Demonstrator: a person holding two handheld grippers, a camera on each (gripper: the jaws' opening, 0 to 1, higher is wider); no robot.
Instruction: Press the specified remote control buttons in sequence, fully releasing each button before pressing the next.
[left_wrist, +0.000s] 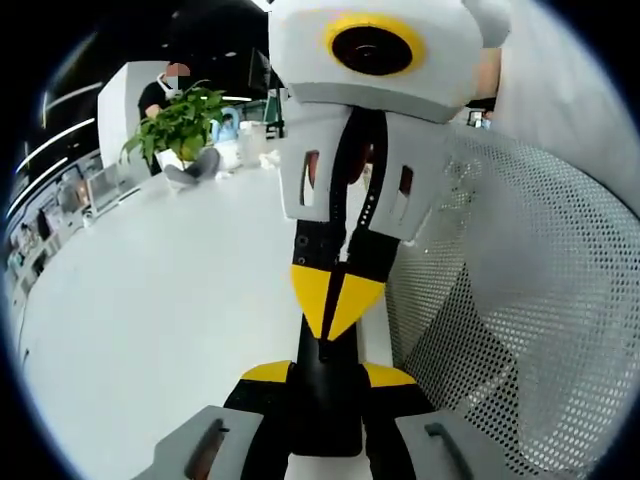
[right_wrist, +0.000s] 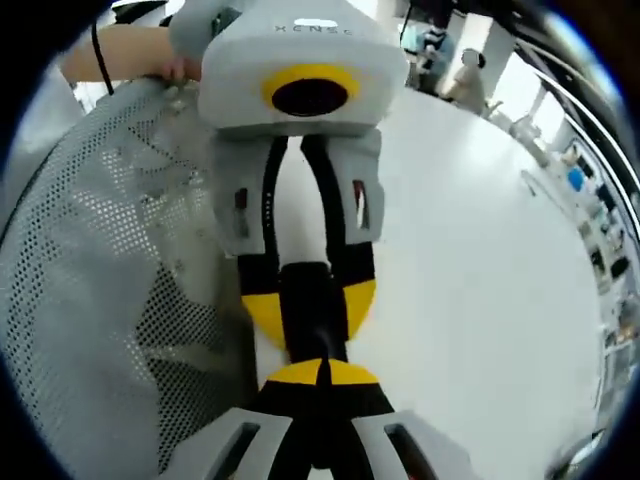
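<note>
Between the jaws of the left tool (left_wrist: 327, 375) sits a narrow black slab, which I take for the remote control (left_wrist: 325, 410). It is seen end-on, so its buttons cannot be made out. The left tool's yellow tips stand apart on either side of it and appear clamped on its edges. The right gripper view shows the same hold from the far side, with the remote control (right_wrist: 315, 295) dark between the left tool's (right_wrist: 313, 305) yellow pads. The right tool (left_wrist: 335, 300) points straight at it with its jaws brought together into one yellow wedge. Its tip is at or just touching the remote's near end, but whether a button is actually pressed in cannot be told. In its own view the right tool (right_wrist: 322, 375) shows its tips meeting along a thin seam. The remote looks like a light, rigid plastic body with smooth sides that could slide in the pads. It is best held across its long edges, as it is now, with the button face left free and each press made squarely so the slab does not pivot. Below lies the white bench (left_wrist: 150, 300), with a potted plant (left_wrist: 180, 125) at its far end. A white mesh chair back (left_wrist: 540, 280) stands close beside the tools.
</note>
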